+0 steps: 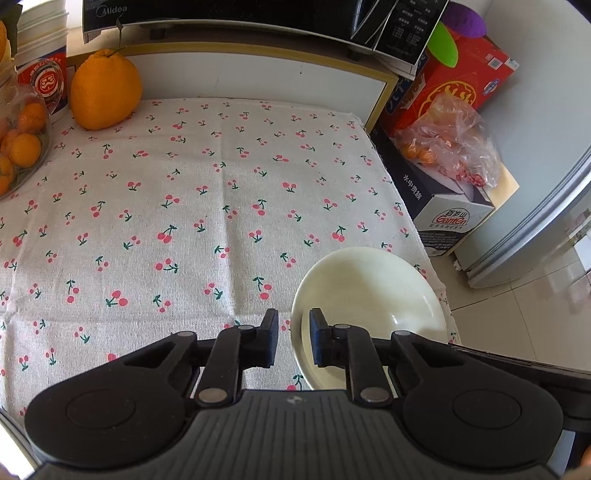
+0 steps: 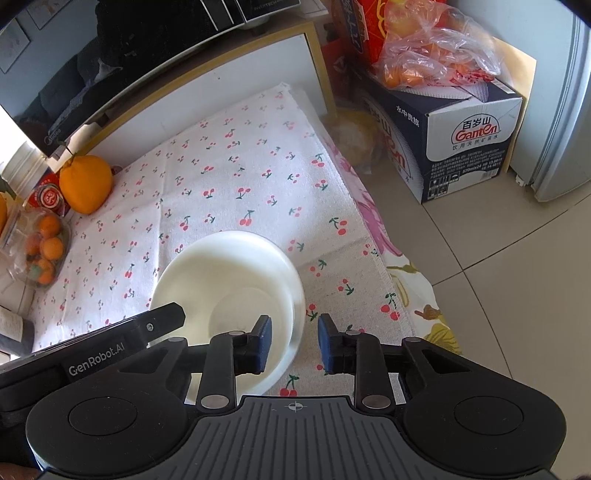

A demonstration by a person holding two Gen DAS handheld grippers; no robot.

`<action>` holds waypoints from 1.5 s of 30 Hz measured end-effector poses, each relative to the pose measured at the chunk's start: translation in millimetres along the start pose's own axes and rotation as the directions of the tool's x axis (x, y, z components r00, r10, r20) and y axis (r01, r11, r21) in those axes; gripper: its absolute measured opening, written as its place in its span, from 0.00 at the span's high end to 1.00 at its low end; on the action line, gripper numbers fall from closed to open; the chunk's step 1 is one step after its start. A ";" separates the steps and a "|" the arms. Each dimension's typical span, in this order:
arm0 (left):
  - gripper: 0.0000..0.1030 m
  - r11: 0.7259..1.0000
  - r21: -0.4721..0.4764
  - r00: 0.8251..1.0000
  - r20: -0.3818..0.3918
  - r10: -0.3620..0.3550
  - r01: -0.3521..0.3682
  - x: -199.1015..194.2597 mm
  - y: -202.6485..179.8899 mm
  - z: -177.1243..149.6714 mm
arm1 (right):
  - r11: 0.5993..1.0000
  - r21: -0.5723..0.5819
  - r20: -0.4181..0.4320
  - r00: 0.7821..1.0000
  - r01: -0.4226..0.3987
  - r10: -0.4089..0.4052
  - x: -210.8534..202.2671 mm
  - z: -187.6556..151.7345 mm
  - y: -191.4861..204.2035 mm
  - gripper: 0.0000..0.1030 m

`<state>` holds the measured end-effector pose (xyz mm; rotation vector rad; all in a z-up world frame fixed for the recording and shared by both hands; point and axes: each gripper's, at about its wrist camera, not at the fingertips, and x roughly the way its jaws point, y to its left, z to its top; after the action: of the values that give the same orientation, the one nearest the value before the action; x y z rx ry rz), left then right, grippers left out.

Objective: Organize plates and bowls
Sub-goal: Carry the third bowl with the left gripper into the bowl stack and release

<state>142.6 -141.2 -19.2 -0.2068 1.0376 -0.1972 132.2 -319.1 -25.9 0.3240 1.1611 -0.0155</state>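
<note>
A cream-white bowl (image 1: 369, 288) (image 2: 229, 273) sits on the cherry-print tablecloth (image 1: 184, 221) near the table's front right corner. In the left wrist view my left gripper (image 1: 293, 334) straddles the bowl's left rim, one pad outside over the cloth and the other inside the bowl, with the jaws narrow on the rim. My right gripper (image 2: 294, 341) straddles the opposite rim the same way, its left pad inside the bowl and its right pad outside. In the right wrist view a black finger (image 2: 166, 317) of the left gripper lies across the bowl's far rim.
A large orange citrus fruit (image 1: 105, 90) and a clear tub of small oranges (image 1: 22, 147) stand at the back left. A black microwave (image 1: 221, 14) is behind. Off the table's right edge are a water carton (image 2: 472, 147), a bag of fruit (image 2: 436, 55) and tiled floor (image 2: 498, 277).
</note>
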 end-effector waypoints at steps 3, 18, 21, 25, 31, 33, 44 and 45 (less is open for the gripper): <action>0.90 1.000 0.004 1.000 0.003 -0.007 0.007 -0.2 -0.8 -0.2 | 1.000 -0.008 -0.005 1.000 -0.009 0.009 1.6 -0.7 2.7 0.87; 0.94 0.999 -0.026 0.997 0.058 -0.042 0.043 -21.2 5.5 -1.0 | 0.999 -0.021 0.054 0.997 -0.046 0.047 -15.4 1.3 7.2 0.91; 0.94 0.997 -0.041 0.995 0.078 -0.055 0.058 -31.0 9.4 -1.6 | 0.997 -0.026 0.067 0.995 -0.074 0.076 -22.1 1.2 9.5 0.91; 0.94 0.997 -0.035 0.991 0.114 -0.065 0.069 -49.9 14.4 -6.3 | 0.992 -0.054 0.088 0.989 -0.115 0.120 -32.7 -0.6 16.1 0.90; 0.94 0.998 -0.028 0.985 0.162 -0.058 0.063 -79.3 26.8 -18.2 | 0.974 -0.134 0.124 0.972 -0.184 0.201 -55.0 -13.8 34.7 0.89; 0.93 0.997 -0.035 0.985 0.160 -0.061 0.068 -85.3 32.3 -24.1 | 0.966 -0.169 0.118 0.969 -0.198 0.219 -58.4 -19.7 41.1 0.89; 0.92 0.992 -0.093 0.985 0.157 -0.066 0.081 -103.8 53.6 -57.2 | 0.922 -0.319 0.055 0.967 -0.219 0.249 -68.5 -46.6 64.6 0.87; 0.92 0.992 -0.100 0.986 0.151 -0.068 0.084 -103.9 56.1 -61.4 | 0.916 -0.334 0.041 0.967 -0.222 0.250 -68.6 -49.8 65.7 0.87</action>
<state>41.6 -65.1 22.1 -0.3522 0.8945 -0.1931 71.5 -254.1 34.2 0.1641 1.0151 0.3712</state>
